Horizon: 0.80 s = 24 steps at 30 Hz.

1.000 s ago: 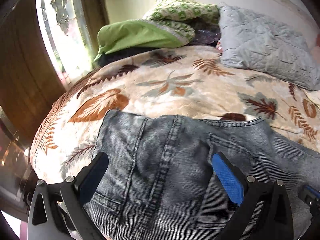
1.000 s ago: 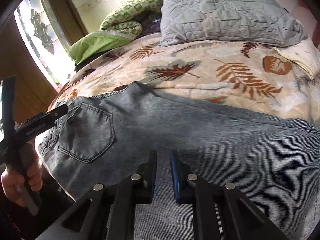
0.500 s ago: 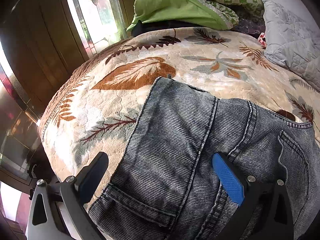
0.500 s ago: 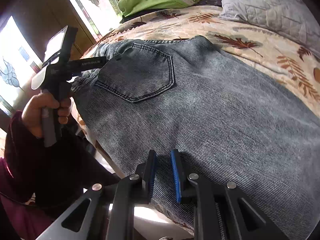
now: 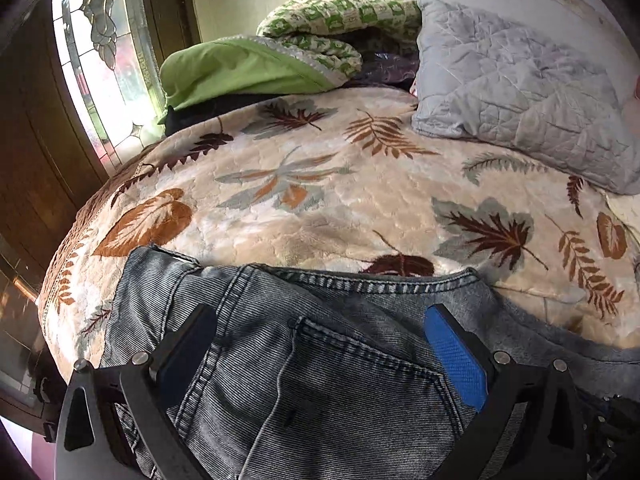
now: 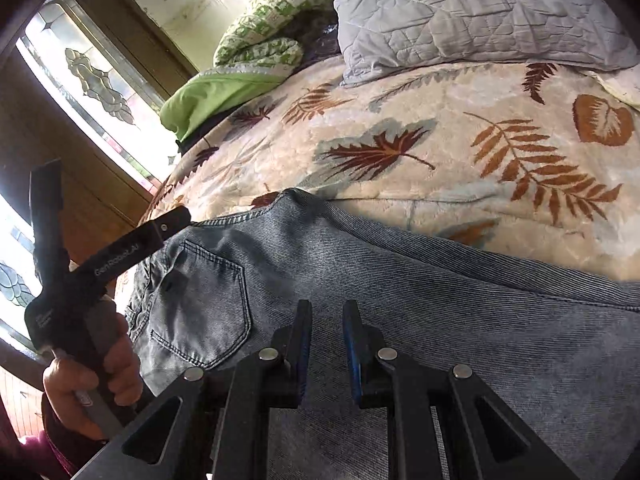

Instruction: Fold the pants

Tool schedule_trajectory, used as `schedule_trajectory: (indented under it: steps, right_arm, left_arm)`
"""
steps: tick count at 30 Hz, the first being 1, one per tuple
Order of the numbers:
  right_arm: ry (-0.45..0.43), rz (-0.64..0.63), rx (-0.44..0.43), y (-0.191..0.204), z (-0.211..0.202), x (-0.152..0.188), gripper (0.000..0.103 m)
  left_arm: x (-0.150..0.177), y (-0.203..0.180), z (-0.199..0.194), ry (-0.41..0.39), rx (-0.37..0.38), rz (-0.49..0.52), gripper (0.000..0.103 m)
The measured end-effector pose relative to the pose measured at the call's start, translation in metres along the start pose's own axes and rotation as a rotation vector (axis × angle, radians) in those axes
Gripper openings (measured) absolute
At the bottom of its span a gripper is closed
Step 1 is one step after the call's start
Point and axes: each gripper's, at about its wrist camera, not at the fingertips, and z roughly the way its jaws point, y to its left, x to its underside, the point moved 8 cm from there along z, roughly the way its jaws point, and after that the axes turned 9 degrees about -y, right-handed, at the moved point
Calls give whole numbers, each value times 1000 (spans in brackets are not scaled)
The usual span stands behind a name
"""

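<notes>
Across the near edge of the leaf-print blanket we keep one pair of jeans flat for folding. Our left gripper gapes wide above the back pocket; our right gripper, nearly closed, pinches nothing. Beyond lies one grey pillow.

my leaf-print blanket covers the bed across the middle of the frame. a grey quilted pillow lies on it at upper right. a green pillow sits at upper centre-left, a green checked cloth heaped above it. a patterned glass window fills the upper left.
</notes>
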Motion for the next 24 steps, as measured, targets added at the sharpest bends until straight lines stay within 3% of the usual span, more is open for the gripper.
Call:
schedule_trajectory:
  steps: [4,13,19,24]
  right_arm:
    - [38,-11,58,-10,22,6,18]
    - [-28,44,101,-41,17,-10,18]
    - [-65,32,273,-74,-12,-11,18]
    - [-125,96,342,-100,-52,-10,18]
  left_arm:
    - [31,4,25,97,-3,-17,103]
    - [31,-4,20,71,-10,36,103]
    - [29,-25,-1,-1,38,123,103]
    - [29,-53,-30,-89,123,204,103]
